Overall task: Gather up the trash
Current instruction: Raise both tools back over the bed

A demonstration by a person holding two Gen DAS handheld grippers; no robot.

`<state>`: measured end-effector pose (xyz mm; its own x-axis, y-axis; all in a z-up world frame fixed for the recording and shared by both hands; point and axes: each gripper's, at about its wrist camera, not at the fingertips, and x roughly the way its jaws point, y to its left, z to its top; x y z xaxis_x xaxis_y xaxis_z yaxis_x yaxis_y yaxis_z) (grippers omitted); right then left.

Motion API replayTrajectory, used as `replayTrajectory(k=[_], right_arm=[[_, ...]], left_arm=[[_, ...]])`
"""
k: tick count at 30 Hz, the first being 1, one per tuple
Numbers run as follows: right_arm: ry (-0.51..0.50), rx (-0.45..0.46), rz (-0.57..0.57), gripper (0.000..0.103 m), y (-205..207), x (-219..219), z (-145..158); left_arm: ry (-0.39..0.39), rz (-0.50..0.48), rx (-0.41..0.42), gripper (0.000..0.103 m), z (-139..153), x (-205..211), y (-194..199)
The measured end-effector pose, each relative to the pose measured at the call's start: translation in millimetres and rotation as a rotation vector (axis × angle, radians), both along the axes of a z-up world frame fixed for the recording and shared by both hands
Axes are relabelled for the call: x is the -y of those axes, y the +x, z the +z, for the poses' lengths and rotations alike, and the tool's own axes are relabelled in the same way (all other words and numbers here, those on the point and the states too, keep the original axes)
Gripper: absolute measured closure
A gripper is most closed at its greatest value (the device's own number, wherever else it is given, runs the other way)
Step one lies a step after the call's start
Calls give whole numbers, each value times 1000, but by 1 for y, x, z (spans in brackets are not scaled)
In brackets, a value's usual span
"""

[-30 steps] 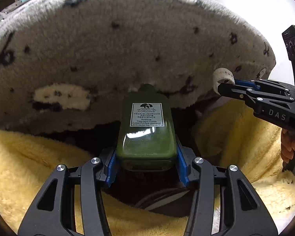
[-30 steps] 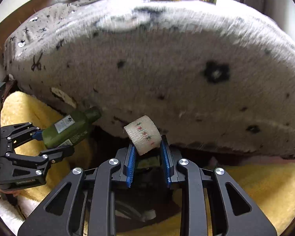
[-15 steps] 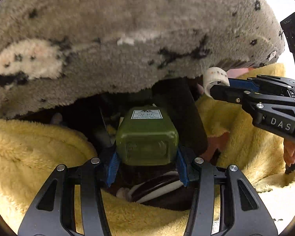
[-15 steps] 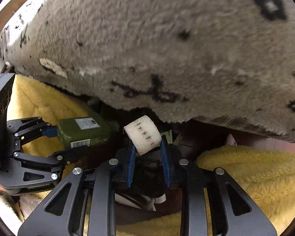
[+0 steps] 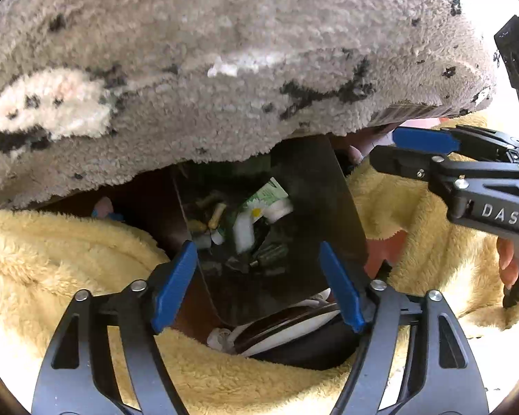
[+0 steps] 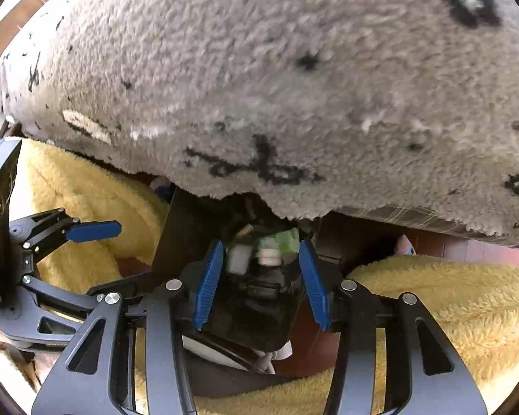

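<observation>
A dark trash bin [image 5: 315, 207] stands below a grey fleece blanket; it also shows in the right wrist view [image 6: 187, 238]. Inside lie mixed scraps, among them a green packet [image 5: 266, 193] and the white tape roll [image 6: 268, 256]. The green bottle is not clearly visible. My left gripper [image 5: 259, 283] is open and empty just above the bin's mouth. My right gripper [image 6: 259, 283] is open and empty over the same bin. Each gripper shows at the side of the other's view, the right one [image 5: 408, 152] and the left one [image 6: 97, 238].
A grey fleece blanket [image 5: 225, 62] with black marks hangs over the bin from above. A yellow fluffy blanket [image 5: 52, 259] lies on both sides of the bin. A dark and white shoe [image 5: 294, 332] lies in front of the bin.
Both grippers have opened. The green bottle has left my left gripper and the white tape roll has left my right gripper, dropping into the bin. Both views moved closer to the bin.
</observation>
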<state>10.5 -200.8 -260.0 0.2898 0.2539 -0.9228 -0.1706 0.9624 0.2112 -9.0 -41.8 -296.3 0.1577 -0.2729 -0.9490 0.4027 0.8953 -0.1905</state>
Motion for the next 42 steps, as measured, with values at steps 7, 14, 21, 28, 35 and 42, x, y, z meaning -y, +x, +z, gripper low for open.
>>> replayTrajectory(k=[7, 14, 21, 28, 35, 42], right_arm=[[-36, 111, -76, 31, 1, 19, 37], [-60, 266, -113, 29, 4, 34, 92], [-98, 428, -146, 29, 12, 43, 147], [-111, 492, -169, 28, 43, 50, 175], [-85, 530, -191, 26, 63, 56, 189], [-100, 561, -230, 23, 92, 62, 188]], left_arm=[[14, -8, 116, 22, 35, -1, 0], [-1, -1, 258, 19, 89, -6, 5], [-20, 50, 423, 16, 147, -13, 24], [-46, 83, 535, 16, 191, -17, 50], [-58, 120, 597, 15, 214, -24, 80], [-52, 148, 617, 15, 213, -27, 117]])
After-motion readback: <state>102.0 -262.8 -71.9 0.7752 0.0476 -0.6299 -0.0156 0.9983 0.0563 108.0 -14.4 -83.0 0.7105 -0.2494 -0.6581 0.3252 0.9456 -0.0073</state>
